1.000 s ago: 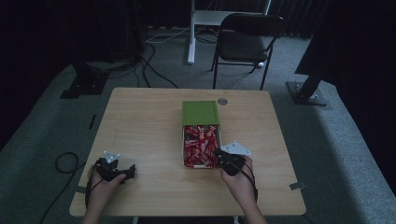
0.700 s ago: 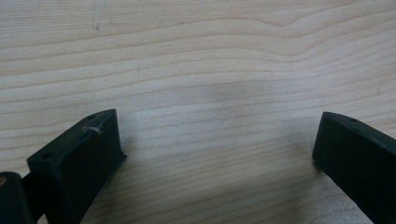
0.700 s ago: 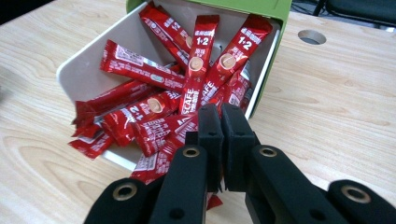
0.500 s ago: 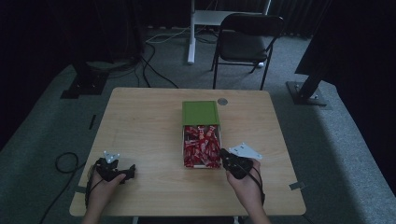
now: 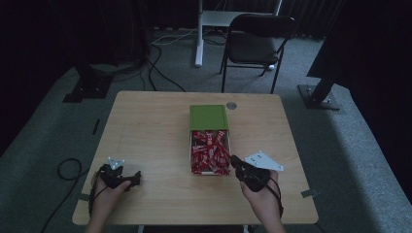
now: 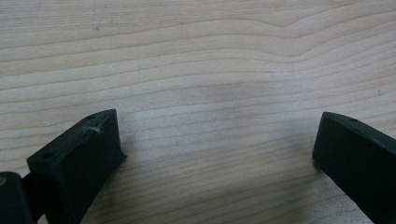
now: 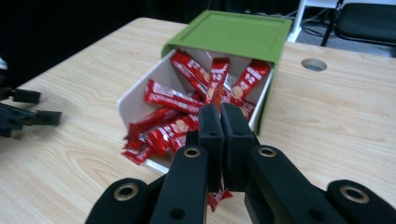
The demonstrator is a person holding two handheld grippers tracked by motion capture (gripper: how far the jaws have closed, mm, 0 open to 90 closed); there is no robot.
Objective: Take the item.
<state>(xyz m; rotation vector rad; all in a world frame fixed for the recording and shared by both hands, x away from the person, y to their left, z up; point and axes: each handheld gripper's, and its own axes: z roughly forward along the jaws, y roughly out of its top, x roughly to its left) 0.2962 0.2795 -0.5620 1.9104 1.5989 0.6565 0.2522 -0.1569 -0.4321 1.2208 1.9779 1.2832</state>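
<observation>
So, right gripper (image 5: 236, 163): jaws pressed together with nothing obvious between them, sitting just off the near right corner of the drawer; a red scrap shows under the jaws in the right gripper view, can't tell if it's pinched or just lying there.
Left gripper (image 5: 127, 179): jaws wide apart, parked on bare wood at the near left of the table (image 5: 150, 136), well away from the action.
Drawer (image 7: 135, 100): white, pulled out toward the near side from the green box (image 5: 208, 117), in the middle of the table and stuffed with red sachets (image 5: 210, 148).
Sachets, detail: a few spill over the near lip (image 7: 140, 151) onto the wood.
Step in hand: looks like the right one is lining up on the packets, nothing lifted yet.
Next move: I'd guess it has to spread the jaws first, then come down on one loose packet near the lip.
In the way: the pile is tangled, so grabbing two at once seems likely; the drawer wall is close too.
Around: cable hole (image 5: 231, 105) far right of the box, folding chair (image 5: 257, 39) beyond the table.
</observation>
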